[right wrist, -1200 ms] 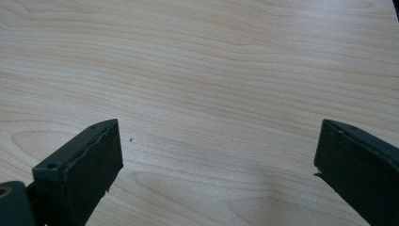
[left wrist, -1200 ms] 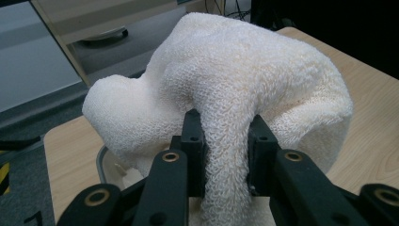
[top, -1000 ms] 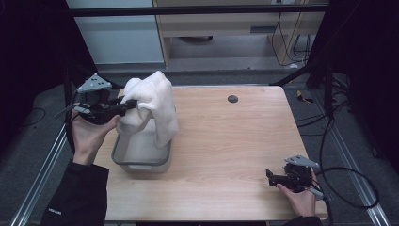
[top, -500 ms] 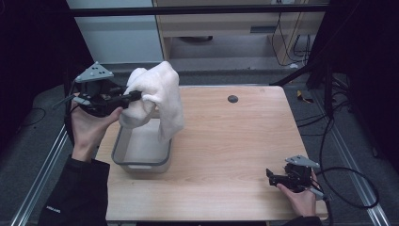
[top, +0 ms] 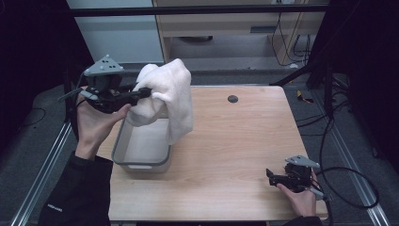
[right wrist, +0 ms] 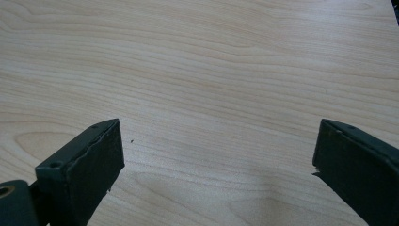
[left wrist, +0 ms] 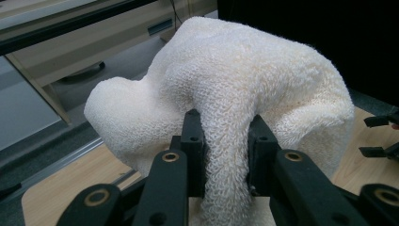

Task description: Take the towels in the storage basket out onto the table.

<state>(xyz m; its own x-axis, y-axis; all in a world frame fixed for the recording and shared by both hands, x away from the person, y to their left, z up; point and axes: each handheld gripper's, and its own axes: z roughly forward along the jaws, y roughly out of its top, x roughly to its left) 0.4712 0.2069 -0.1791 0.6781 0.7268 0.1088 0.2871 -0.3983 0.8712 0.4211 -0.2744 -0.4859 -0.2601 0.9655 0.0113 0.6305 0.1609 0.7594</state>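
A white terry towel (top: 171, 96) hangs in the air above the grey bin (top: 123, 141) at the table's left side, its lower end draped past the bin's right rim. My left gripper (top: 146, 92) is shut on a fold of the towel (left wrist: 244, 94), with the cloth pinched between both jaws in the left gripper view. My right gripper (top: 272, 175) rests low at the table's front right, held by a hand. Its jaws stand wide apart over bare wood (right wrist: 211, 84) with nothing between them.
The wooden table (top: 235, 141) has a small dark round hole (top: 232, 99) near its far edge. Cables (top: 348, 188) trail off the right side. A metal frame and cabinets stand behind the table.
The left gripper has lifted the towel higher, out of the bin, and carried it a little to the right. The right gripper has stayed still.
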